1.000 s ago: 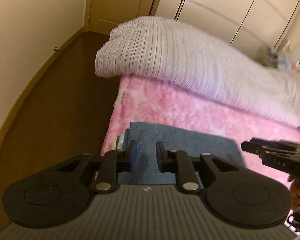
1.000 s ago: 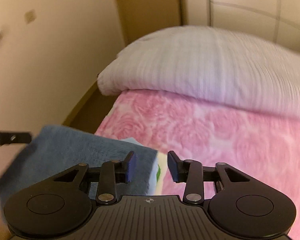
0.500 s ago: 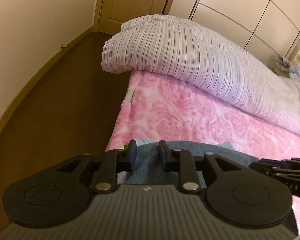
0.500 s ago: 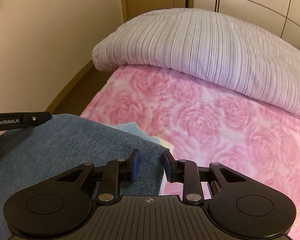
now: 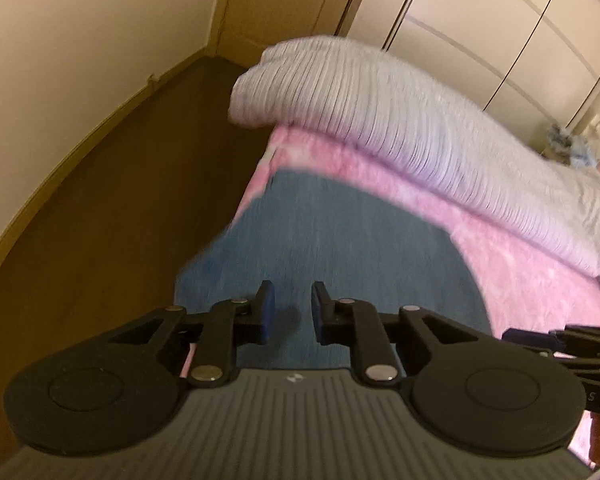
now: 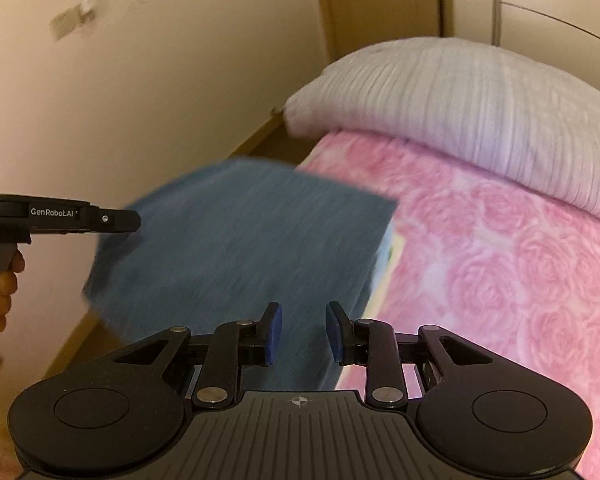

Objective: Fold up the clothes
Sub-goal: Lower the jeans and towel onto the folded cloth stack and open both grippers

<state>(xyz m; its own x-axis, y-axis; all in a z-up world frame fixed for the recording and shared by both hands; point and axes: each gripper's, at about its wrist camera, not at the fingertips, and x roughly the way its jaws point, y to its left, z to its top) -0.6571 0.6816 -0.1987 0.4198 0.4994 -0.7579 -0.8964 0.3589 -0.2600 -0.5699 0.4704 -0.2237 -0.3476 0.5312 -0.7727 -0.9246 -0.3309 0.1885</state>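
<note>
A folded blue garment (image 5: pixel 340 232) hangs blurred over the left edge of the pink rose blanket (image 5: pixel 520 264). My left gripper (image 5: pixel 292 300) has the garment's near edge between its closing jaws. In the right wrist view the same blue garment (image 6: pixel 252 232) stretches ahead of my right gripper (image 6: pixel 303 316), which is shut on its near right part. A pale, yellow-green layer (image 6: pixel 390 248) shows under the garment's right edge. The left gripper (image 6: pixel 132 220) reaches in from the left, held by a hand (image 6: pixel 0 292). The right gripper (image 5: pixel 516 336) shows at the left wrist view's right edge.
A striped white duvet (image 5: pixel 400 120) is rolled up along the far side of the bed. Dark wood floor (image 5: pixel 120 200) runs left of the bed to a cream wall (image 6: pixel 160 80). Wardrobe doors (image 5: pixel 480 20) stand behind the bed.
Both grippers have swung sideways with the blue garment. It now reaches farther ahead in both views, out past the bed's left edge, and is blurred by motion.
</note>
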